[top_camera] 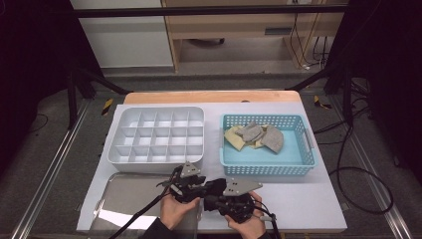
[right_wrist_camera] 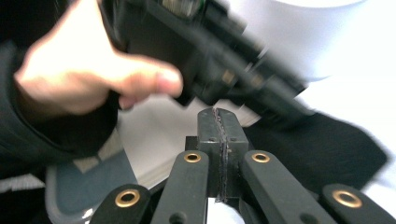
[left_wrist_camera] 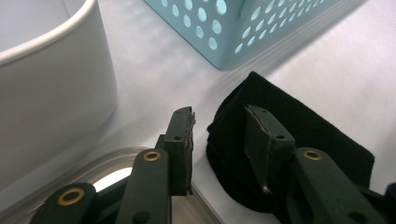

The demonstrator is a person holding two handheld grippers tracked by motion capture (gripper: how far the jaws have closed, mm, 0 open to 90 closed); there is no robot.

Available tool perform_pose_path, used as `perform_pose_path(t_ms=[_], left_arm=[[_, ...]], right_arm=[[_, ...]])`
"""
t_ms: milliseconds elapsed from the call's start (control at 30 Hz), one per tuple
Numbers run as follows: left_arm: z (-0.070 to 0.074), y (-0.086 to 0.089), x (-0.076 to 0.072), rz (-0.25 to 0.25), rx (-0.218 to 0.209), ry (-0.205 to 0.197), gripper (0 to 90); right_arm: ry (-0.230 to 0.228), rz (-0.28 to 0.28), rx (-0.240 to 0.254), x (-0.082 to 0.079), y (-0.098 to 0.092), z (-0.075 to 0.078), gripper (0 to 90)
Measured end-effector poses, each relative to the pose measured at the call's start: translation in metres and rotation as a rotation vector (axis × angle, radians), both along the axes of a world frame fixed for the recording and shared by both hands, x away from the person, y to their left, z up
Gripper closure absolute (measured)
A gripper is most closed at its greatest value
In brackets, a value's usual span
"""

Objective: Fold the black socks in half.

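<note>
White tabletop (top_camera: 308,199) — left hand-held gripper (left_wrist_camera: 217,140) spread beside black cloth (left_wrist_camera: 303,126), right hand-held gripper (right_wrist_camera: 219,122) pressed together, empty.

Open lane btwn white divider tray (top_camera: 155,135) & blue basket (top_camera: 267,144).

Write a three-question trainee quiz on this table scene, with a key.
1. True or false: the blue basket stands to the left of the white divided tray in the high view.
2. What lies under the left gripper? A) black cloth B) a spoon C) a cup
3. How do the jaws of the right gripper stand?

Key:
1. False; the basket is to the tray's right.
2. A, black cloth.
3. Pressed together, with nothing seen between them.
</note>
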State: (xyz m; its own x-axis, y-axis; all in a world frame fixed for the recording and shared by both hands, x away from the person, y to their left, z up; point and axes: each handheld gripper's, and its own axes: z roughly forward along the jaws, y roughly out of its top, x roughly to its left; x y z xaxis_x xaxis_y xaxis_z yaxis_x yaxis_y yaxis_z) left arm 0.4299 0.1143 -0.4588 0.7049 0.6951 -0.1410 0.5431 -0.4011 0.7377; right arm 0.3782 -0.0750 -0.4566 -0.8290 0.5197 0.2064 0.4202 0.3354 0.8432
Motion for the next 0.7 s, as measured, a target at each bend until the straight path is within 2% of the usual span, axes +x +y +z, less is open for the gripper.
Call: perform_pose_path(t_ms=[100, 133, 200, 333, 367, 467, 533, 600, 633, 700], left_arm=[[0.0, 0.001, 0.001, -0.004, 0.002, 0.006, 61.3], [0.0, 0.001, 0.001, -0.003, 0.0, 0.008, 61.2], [0.0, 0.0, 0.001, -0.004, 0.001, 0.005, 61.2], [0.0, 0.0, 0.001, 0.0, -0.001, 0.003, 61.8], [-0.001, 0.0, 0.002, 0.001, -0.005, 0.008, 61.8], [0.0, 0.0, 0.002, -0.004, -0.001, 0.009, 61.5], [0.0, 0.0, 0.002, -0.006, -0.002, 0.01, 61.4], [0.0, 0.0, 0.003, -0.008, -0.001, 0.01, 61.3], [0.0, 0.001, 0.002, -0.004, -0.003, 0.014, 61.1], [0.0, 0.001, 0.002, -0.005, -0.001, 0.009, 61.1]], right_arm=[[0.025, 0.006, -0.071, -0.001, 0.006, -0.015, 90.0], [0.037, 0.005, -0.078, -0.002, 0.006, -0.019, 90.0], [0.044, 0.002, -0.064, -0.002, 0.003, -0.02, 90.0], [0.003, 0.005, -0.014, -0.005, 0.005, -0.009, 90.0], [0.005, 0.013, -0.017, -0.005, 0.008, -0.008, 90.0], [0.035, 0.003, -0.069, -0.004, 0.012, -0.017, 90.0], [0.065, -0.013, -0.057, -0.003, 0.008, -0.022, 90.0], [0.07, -0.022, -0.063, -0.003, 0.005, -0.023, 90.0], [0.063, -0.032, -0.1, -0.005, 0.003, -0.021, 90.0], [0.064, -0.039, -0.114, -0.005, 0.002, -0.02, 90.0]])
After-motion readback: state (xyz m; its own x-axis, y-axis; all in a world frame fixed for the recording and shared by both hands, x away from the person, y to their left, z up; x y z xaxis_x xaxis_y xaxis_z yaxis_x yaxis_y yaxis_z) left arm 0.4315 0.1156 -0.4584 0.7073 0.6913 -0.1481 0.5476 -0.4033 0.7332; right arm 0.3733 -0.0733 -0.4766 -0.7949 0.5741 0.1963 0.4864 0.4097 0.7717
